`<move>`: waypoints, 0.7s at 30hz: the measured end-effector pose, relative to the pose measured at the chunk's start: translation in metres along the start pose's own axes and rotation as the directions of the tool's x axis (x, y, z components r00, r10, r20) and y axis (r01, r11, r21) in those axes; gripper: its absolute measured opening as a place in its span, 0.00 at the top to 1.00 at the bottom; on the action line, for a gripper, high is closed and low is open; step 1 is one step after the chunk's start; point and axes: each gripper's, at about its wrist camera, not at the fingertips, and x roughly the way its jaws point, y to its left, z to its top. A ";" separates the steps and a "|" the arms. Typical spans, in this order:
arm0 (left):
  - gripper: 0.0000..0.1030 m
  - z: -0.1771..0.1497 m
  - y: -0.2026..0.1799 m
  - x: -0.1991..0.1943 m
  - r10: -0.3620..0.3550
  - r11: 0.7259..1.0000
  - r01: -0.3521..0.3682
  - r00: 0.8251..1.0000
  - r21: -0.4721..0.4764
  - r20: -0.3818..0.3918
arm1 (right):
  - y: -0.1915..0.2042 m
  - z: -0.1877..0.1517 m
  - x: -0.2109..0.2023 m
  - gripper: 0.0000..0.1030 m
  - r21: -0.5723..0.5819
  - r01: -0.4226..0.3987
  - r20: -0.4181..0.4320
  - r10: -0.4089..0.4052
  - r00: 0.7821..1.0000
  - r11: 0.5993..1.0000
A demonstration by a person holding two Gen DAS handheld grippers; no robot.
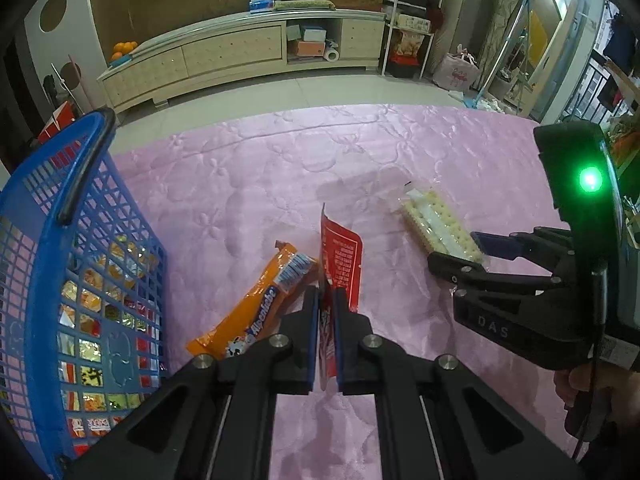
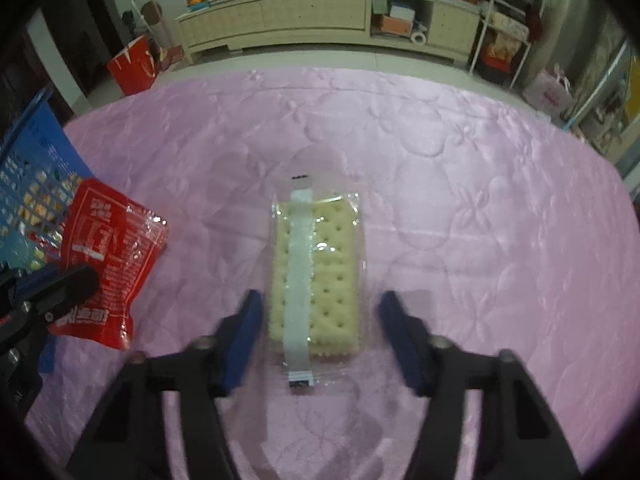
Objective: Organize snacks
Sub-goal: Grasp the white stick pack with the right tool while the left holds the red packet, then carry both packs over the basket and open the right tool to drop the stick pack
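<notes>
My left gripper point(image 1: 327, 300) is shut on a red snack packet point(image 1: 342, 256) and holds it upright over the pink cloth. The packet also shows in the right wrist view point(image 2: 108, 256). An orange snack bar point(image 1: 256, 304) lies just left of it. A clear pack of pale crackers point(image 2: 316, 280) lies on the cloth. My right gripper point(image 2: 320, 312) is open, with its fingers on either side of the near end of the pack. The same gripper point(image 1: 476, 250) and cracker pack point(image 1: 436, 224) show in the left wrist view.
A blue plastic basket point(image 1: 48, 216) with several snack packets in it stands at the left. The pink quilted cloth point(image 2: 480, 200) covers the table. A long cabinet point(image 1: 240, 52) and a red bag point(image 2: 134, 66) stand on the floor beyond.
</notes>
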 end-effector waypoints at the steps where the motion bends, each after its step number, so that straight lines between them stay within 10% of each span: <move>1: 0.94 -0.001 -0.001 -0.002 -0.005 1.000 0.005 1.000 0.003 0.004 | -0.001 -0.002 -0.003 0.54 0.007 -0.010 0.001 0.010 1.000 1.000; 21: 0.94 -0.033 0.007 -0.148 -0.061 0.998 0.054 0.980 0.039 0.189 | 0.044 -0.037 -0.168 0.54 -0.011 -0.017 0.214 0.019 0.977 1.000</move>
